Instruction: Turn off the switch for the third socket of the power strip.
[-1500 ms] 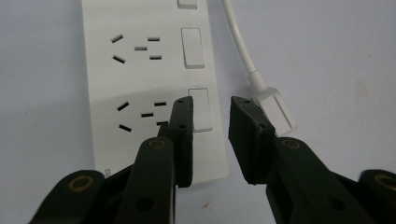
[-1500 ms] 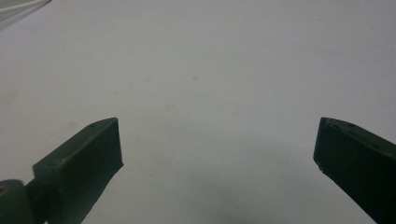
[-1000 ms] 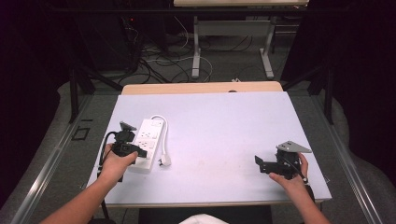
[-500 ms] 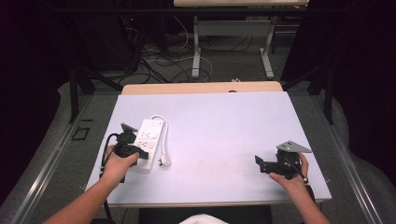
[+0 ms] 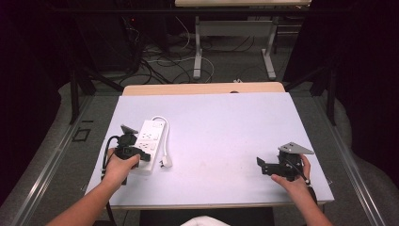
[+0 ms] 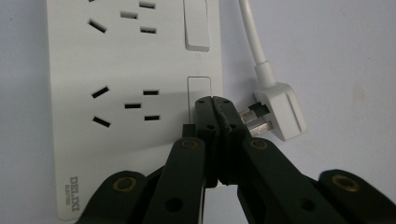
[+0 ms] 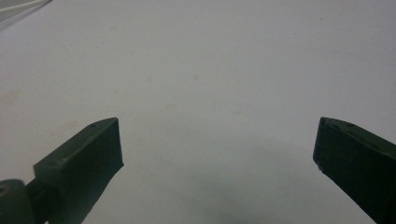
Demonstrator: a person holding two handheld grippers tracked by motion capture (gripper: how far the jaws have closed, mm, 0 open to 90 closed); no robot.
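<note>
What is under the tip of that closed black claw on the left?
The left gripper, shut, sits over a rocker switch on the white power strip. The switch's lower part is covered.

A: Where is the power strip (image 5: 149, 143)?
B: On the table (image 5: 226, 122), toward its left side; its plug (image 6: 275, 112) lies just right of it, cable (image 5: 162, 123) looping round the far end.
A: And the grippers?
B: The left gripper (image 6: 215, 105) sits over the strip's near end, by a switch (image 6: 198, 91); the right gripper (image 5: 261, 165) is well apart, near the right front corner.
</note>
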